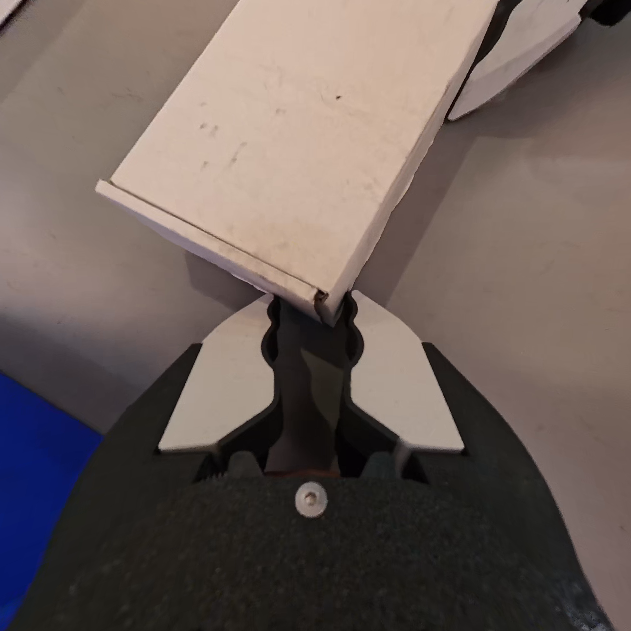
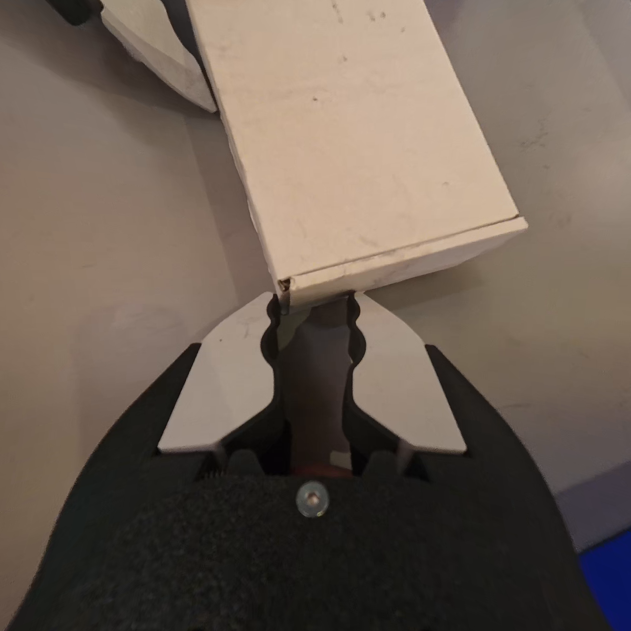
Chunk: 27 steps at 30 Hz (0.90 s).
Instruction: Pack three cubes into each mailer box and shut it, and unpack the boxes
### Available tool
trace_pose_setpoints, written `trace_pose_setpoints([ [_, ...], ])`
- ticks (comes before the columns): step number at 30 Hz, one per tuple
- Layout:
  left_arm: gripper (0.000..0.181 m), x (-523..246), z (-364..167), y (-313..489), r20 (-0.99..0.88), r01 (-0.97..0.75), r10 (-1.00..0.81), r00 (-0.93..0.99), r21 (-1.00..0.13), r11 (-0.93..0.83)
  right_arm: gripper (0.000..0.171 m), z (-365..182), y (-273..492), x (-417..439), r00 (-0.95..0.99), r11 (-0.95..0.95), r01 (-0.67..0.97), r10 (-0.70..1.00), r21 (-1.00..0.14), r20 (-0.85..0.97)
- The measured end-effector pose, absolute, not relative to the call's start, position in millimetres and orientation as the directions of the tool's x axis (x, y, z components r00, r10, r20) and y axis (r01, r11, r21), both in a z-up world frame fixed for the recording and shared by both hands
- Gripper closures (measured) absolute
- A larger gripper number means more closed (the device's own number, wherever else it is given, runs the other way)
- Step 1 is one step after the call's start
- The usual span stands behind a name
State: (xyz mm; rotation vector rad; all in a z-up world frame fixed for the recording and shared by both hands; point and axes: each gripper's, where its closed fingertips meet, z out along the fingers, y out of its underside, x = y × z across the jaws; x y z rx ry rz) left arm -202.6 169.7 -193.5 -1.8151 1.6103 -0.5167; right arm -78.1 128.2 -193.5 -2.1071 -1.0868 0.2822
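Two tongs (image 1: 310,304) (image 2: 316,302) apparently pinch box (image 1: 290,153).

Right tool (image 2: 316,307) pinching closed white mailer box (image 2: 348,143) corner

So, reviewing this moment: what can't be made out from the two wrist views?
- Contents of the mailer box: its shut lid hides them in both views.
- The box's far end: cut off by the top edge.
- Left gripper and right gripper: the box corner covers the fingertip contact.

Left gripper (image 1: 311,302) and right gripper (image 2: 312,300) face each other, jaws narrowly parted, each pinching something.
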Motion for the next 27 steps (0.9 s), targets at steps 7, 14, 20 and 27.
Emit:
trace_pose_setpoints([
  [7,0.12,-228,-192,157,-0.072,-0.735,-0.962,0.263,-0.661,-0.152,0.088,-181,110,-58,0.605,-0.449,0.746,0.765,-0.491,0.22],
  [14,0.123,-249,-155,93,-0.029,-0.625,-0.92,0.392,-0.742,-0.243,0.051,-131,137,-115,0.534,-0.375,0.804,0.797,-0.462,0.282],
  [20,0.129,-249,-171,49,-0.074,-0.65,-0.95,0.303,-0.745,-0.149,0.033,-174,194,-131,0.476,-0.42,0.872,0.849,-0.253,0.23],
  [27,0.133,-259,-176,45,-0.09,-0.668,-0.956,0.281,-0.733,-0.127,0.032,-182,186,-119,0.377,-0.362,0.926,0.904,-0.11,0.203],
])
